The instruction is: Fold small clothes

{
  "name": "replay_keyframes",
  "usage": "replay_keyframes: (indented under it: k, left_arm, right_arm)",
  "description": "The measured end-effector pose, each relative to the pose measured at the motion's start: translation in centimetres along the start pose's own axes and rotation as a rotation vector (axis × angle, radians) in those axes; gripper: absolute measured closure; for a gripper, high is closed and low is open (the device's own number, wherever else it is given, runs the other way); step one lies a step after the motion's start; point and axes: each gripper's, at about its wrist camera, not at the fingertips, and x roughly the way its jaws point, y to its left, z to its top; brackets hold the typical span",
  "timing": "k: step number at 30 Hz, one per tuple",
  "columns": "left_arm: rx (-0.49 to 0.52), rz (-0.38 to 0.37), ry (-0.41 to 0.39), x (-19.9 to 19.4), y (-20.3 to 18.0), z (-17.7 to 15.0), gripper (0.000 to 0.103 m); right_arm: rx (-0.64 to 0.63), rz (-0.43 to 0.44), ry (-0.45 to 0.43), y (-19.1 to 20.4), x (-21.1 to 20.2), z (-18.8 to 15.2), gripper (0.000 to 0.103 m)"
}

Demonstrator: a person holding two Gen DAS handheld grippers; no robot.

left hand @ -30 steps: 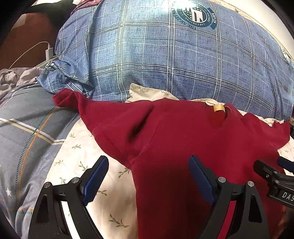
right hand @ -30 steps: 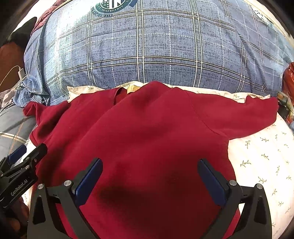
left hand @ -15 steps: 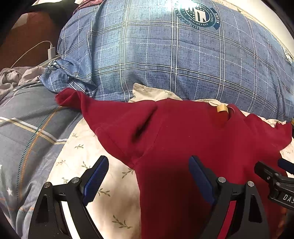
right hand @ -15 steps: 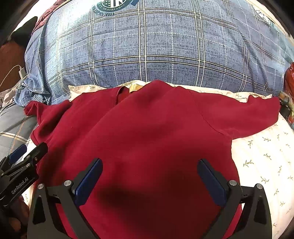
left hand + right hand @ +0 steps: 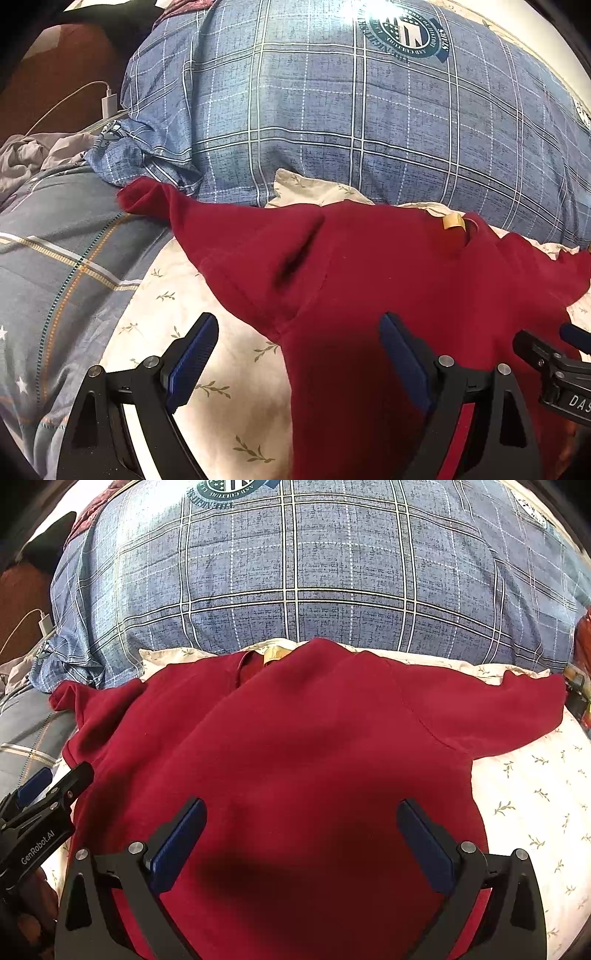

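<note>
A red top (image 5: 295, 757) lies spread flat on a cream sheet (image 5: 535, 805) printed with small leaf sprigs, its collar toward a big blue plaid pillow (image 5: 314, 565) that fills the far side of both views. Both sleeves are stretched out sideways: the left sleeve (image 5: 207, 225) runs out to a cuff that touches the lower corner of the pillow and lies over the edge of a grey striped quilt (image 5: 48, 266), while the right sleeve (image 5: 491, 716) reaches toward the right edge of the sheet. A tan label (image 5: 453, 221) shows at the neck opening. A dark crease sits in the cloth near the left shoulder. The left gripper (image 5: 297, 354) is held with its jaws wide apart, holding nothing; one blue pad (image 5: 192, 358) is over bare sheet just beside the top's side seam, the other (image 5: 404, 362) over the red cloth below the armpit. The right gripper (image 5: 301, 842) is likewise spread wide and holds nothing, both of its pads over the lower body of the top, with a shadow on the cloth between them. Each gripper shows at the edge of the other's view, near one another. A white charger (image 5: 110, 103) with its cable lies beyond the pillow's left corner, near some crumpled grey cloth (image 5: 33, 155).
</note>
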Motion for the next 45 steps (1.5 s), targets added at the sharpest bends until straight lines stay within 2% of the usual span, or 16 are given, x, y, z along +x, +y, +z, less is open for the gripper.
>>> replay_keyframes:
  k: [45]
  left_arm:
    - [-0.013, 0.010, 0.007, 0.35, 0.59, 0.22, 0.015]
  right_arm:
    - [-0.010, 0.015, 0.006, 0.91, 0.21, -0.07, 0.000]
